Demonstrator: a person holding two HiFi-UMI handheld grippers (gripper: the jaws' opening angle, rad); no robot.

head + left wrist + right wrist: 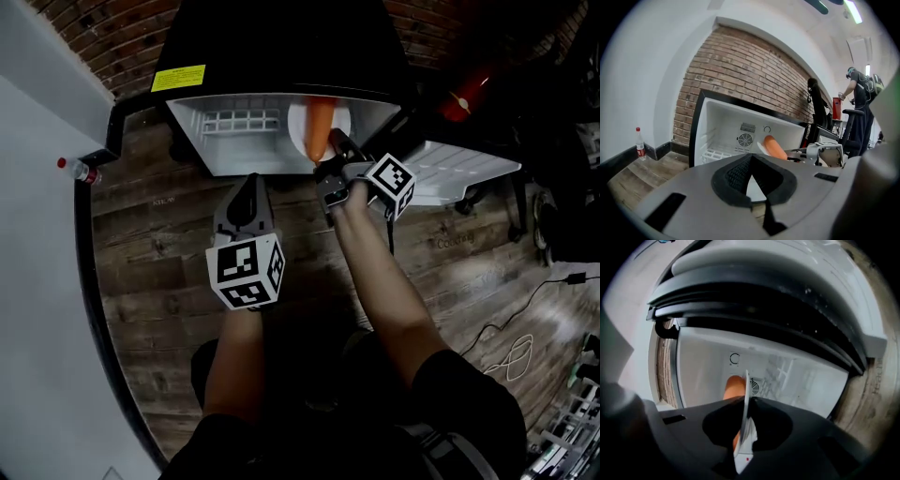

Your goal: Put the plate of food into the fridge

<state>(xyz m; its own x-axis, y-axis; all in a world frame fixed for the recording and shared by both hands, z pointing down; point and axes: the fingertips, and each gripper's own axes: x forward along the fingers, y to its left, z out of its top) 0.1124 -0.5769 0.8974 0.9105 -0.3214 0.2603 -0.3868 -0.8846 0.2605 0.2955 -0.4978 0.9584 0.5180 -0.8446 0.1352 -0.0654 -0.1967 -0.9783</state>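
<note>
A white plate (302, 120) carrying a long orange piece of food (319, 127) hangs at the mouth of the open fridge (234, 141), over its white interior. My right gripper (331, 157) is shut on the plate's near rim. In the right gripper view the plate (746, 394) stands edge-on between the jaws, the orange food (732, 386) to its left and the fridge's back wall (708, 376) beyond. My left gripper (248, 185) hovers in front of the fridge, left of the plate, shut and holding nothing. The left gripper view shows its tips (752, 158) closed together.
The fridge door (459, 169) swings open to the right. A white wire rack (239, 122) lies inside the fridge at the left. A small bottle (80, 171) stands by the left wall. Cables (511, 352) lie on the wooden floor. A person (860, 93) stands far off.
</note>
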